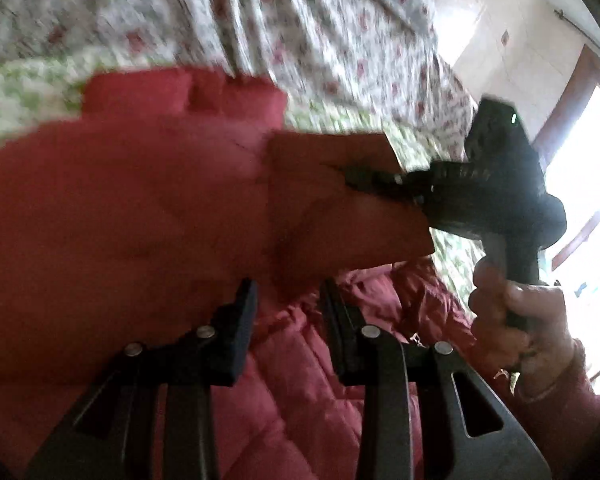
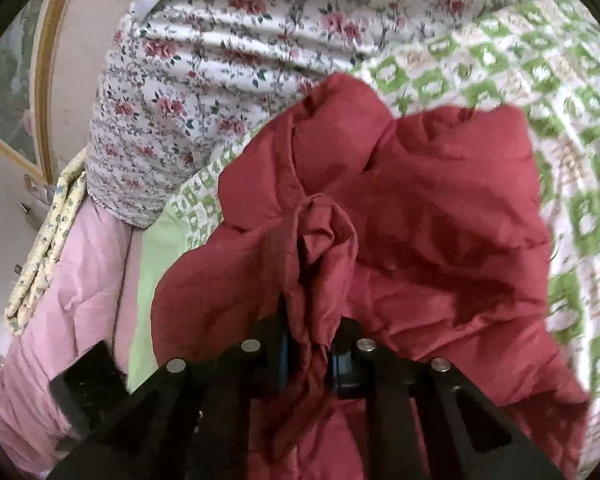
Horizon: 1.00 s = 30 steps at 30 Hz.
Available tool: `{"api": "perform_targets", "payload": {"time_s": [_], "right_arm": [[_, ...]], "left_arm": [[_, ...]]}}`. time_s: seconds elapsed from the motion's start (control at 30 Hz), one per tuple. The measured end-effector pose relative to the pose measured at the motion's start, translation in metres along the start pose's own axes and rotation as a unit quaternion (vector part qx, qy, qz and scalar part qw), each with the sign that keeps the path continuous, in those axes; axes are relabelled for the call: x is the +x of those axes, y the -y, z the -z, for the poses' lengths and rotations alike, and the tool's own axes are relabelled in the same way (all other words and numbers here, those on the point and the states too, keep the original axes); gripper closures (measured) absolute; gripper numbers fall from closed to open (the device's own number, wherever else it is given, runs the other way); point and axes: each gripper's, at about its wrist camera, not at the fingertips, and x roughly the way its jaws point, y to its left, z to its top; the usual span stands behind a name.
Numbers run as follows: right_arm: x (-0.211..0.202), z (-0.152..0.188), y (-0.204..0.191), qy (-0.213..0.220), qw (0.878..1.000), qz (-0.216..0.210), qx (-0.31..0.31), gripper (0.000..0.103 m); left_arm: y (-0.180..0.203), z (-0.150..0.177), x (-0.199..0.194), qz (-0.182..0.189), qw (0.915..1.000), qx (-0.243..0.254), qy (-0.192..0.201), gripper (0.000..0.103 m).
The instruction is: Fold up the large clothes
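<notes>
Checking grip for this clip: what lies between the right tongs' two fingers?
A bunched fold of the red jacket is pinched between the right tongs, seen in the right wrist view.

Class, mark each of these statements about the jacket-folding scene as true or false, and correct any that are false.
1. The right gripper is shut on a bunch of the red padded jacket. True.
2. The jacket lies on a bare wooden table. False: it lies on a green-and-white patterned bedcover.
3. The left gripper has its fingers apart, with nothing clamped between them. True.
4. The quilt behind the jacket is plain blue. False: it is white with pink roses.
5. A pink padded garment lies beside the red jacket. True.
</notes>
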Motion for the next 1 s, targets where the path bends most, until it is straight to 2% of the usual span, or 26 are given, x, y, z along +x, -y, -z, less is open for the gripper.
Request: {"api": "perform_targets", "payload": {"time_s": [0.03, 0.1, 0.17, 0.27, 0.37, 0.43, 0.5, 0.53, 0.6, 0.67, 0.73, 0.77, 0.83, 0.9, 0.93, 1.0], "right_arm": [[-0.007, -0.002, -0.001, 0.010, 1.000, 0.006, -0.008, 0.091], [-0.015, -0.005, -0.001, 0.019, 1.000, 0.011, -0.019, 0.092], [-0.021, -0.008, -0.001, 0.025, 0.999, 0.024, -0.036, 0.092], [-0.018, -0.008, 0.004, 0.026, 0.997, 0.055, -0.054, 0.093], [-0.005, -0.004, 0.020, 0.015, 0.996, 0.077, -0.047, 0.093], [0.004, 0.000, 0.034, 0.008, 0.996, 0.079, -0.035, 0.092], [0.007, 0.004, 0.043, 0.000, 0.997, 0.075, -0.021, 0.085], [0.004, 0.005, 0.043, 0.001, 0.997, 0.078, -0.018, 0.076], [-0.011, 0.005, 0.034, 0.023, 0.994, 0.103, -0.027, 0.073], [-0.036, 0.007, 0.015, 0.077, 0.986, 0.136, -0.051, 0.073], [-0.059, 0.011, -0.009, 0.124, 0.980, 0.131, -0.082, 0.072], [-0.060, 0.012, -0.017, 0.122, 0.981, 0.115, -0.095, 0.071], [-0.042, 0.013, -0.036, 0.078, 0.984, 0.096, -0.127, 0.069], [-0.018, 0.018, -0.044, 0.044, 0.980, 0.119, -0.155, 0.069], [0.002, 0.023, -0.043, 0.019, 0.975, 0.147, -0.168, 0.068], [0.027, 0.028, -0.028, -0.004, 0.972, 0.173, -0.159, 0.069]], "left_arm": [[-0.003, -0.003, -0.009, -0.010, 0.9999, -0.002, 0.010, 0.073], [-0.018, -0.015, -0.028, -0.052, 0.9981, -0.018, 0.029, 0.073], [-0.035, -0.027, -0.036, -0.098, 0.9942, -0.026, 0.036, 0.073], [-0.065, -0.038, -0.036, -0.141, 0.9880, -0.053, 0.033, 0.073], [-0.091, -0.039, -0.025, -0.155, 0.9850, -0.076, 0.009, 0.073], [-0.106, -0.032, -0.008, -0.148, 0.9851, -0.084, -0.023, 0.073], [-0.115, -0.022, 0.004, -0.149, 0.9841, -0.090, -0.036, 0.073], [-0.117, -0.020, 0.009, -0.152, 0.9837, -0.087, -0.039, 0.073], [-0.114, -0.017, 0.012, -0.163, 0.9828, -0.078, -0.038, 0.073], [-0.109, -0.014, 0.013, -0.173, 0.9817, -0.071, -0.036, 0.073], [-0.107, -0.014, 0.016, -0.179, 0.9808, -0.070, -0.035, 0.073], [-0.107, -0.014, 0.016, -0.181, 0.9804, -0.070, -0.035, 0.073], [-0.108, -0.014, 0.018, -0.186, 0.9794, -0.069, -0.035, 0.073], [-0.107, -0.015, 0.018, -0.190, 0.9788, -0.069, -0.036, 0.073], [-0.107, -0.015, 0.018, -0.189, 0.9789, -0.068, -0.036, 0.073], [-0.105, -0.014, 0.012, -0.184, 0.9800, -0.067, -0.036, 0.073]]}}
